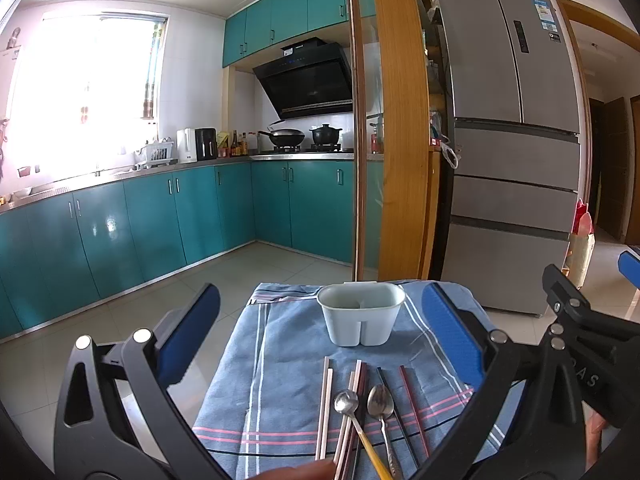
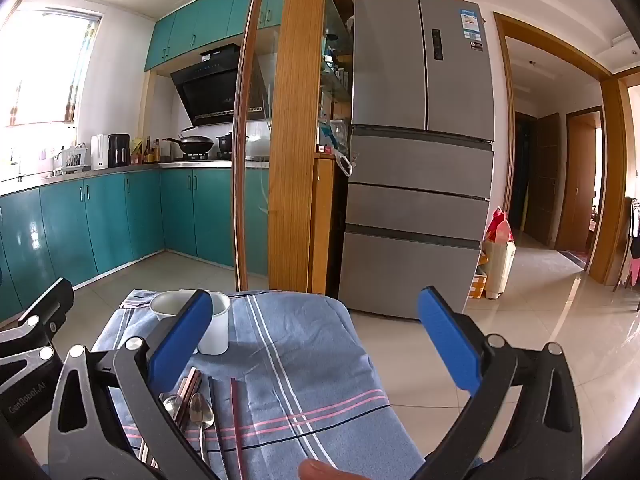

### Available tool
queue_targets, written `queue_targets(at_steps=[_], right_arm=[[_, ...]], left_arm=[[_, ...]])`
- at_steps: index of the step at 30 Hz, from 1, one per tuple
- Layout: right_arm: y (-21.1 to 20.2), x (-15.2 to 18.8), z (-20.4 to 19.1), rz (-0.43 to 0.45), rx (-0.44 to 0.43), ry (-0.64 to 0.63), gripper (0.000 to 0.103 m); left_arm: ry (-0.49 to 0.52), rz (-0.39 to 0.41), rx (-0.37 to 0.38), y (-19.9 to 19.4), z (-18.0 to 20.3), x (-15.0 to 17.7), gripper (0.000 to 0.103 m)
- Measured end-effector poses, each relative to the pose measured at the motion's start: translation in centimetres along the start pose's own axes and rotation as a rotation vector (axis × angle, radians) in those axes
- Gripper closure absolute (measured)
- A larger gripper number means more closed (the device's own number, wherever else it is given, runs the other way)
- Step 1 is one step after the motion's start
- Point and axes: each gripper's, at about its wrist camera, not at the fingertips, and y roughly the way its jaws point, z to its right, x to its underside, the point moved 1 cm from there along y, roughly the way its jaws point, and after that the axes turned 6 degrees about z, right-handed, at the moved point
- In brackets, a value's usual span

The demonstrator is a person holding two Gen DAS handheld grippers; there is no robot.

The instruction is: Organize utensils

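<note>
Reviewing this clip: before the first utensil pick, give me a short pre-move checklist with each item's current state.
1. Left gripper open and empty: ok.
2. Right gripper open and empty: ok.
3. White holder upright on the blue cloth, both compartments apparently empty: ok.
4. Spoons and chopsticks in reach on the cloth, none in the holder yet: ok.
5. Utensils separated for a clean single pick: not ok; the gold-handled spoon lies across chopsticks.
6. Handle ends of the utensils visible: cannot tell, cut off at the frame edge.
</note>
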Motion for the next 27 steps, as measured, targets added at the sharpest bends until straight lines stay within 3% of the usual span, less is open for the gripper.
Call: queue_targets(at_steps=[27], right_arm=[[-0.78, 0.0, -0.23, 0.022, -0.001, -0.013, 0.003]], left_arm=[[-0.003, 0.015, -0.003, -0.49, -0.47, 0.21, 0.003]])
